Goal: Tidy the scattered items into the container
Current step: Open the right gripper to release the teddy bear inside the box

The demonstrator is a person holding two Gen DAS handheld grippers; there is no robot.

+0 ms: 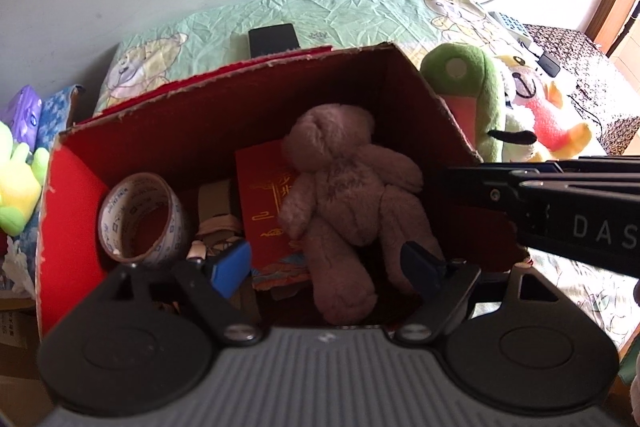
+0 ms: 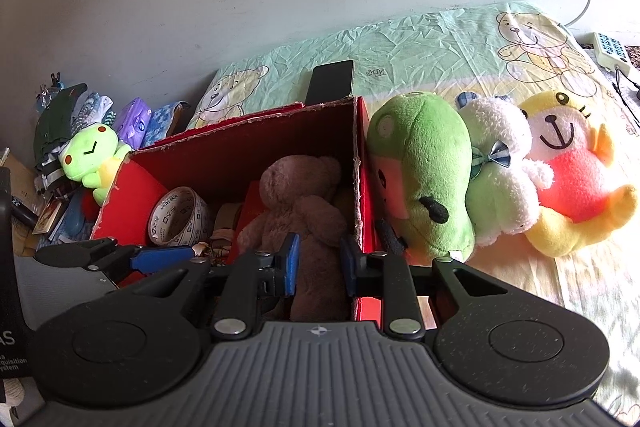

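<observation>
1. Since the bear [image 2: 296, 223] is plush, it should be light, soft and squashy, with nothing on it to break. It lies in the red box [image 2: 224, 163], head toward the far wall, legs toward the cameras. I judge the trunk or a leg the best hold, as the stuffing gives and grips well.
2. Left tongs [image 1: 326, 265] stand wide, one pad on each side of the bear's legs, and hold nothing.
3. Right tongs [image 2: 318, 263] stand narrower around the bear's lower body. Whether the pads press the fur I cannot tell.
4. Also in the box: one tape roll [image 1: 142, 223], stiff and hollow, easy to take by its rim; one red booklet [image 1: 266, 203], flat and thin, harder to lift.
5. Out on the bed [image 2: 432, 39], just beside the box: three plush toys, namely one green [image 2: 420, 171], one white [image 2: 500, 167], one yellow [image 2: 572, 171].
6. One more green plush, a frog [image 2: 94, 163], sits left of the box.
7. One phone [image 2: 330, 81] lies behind the box; it looks hard, smooth, likely slippery and breakable.
</observation>
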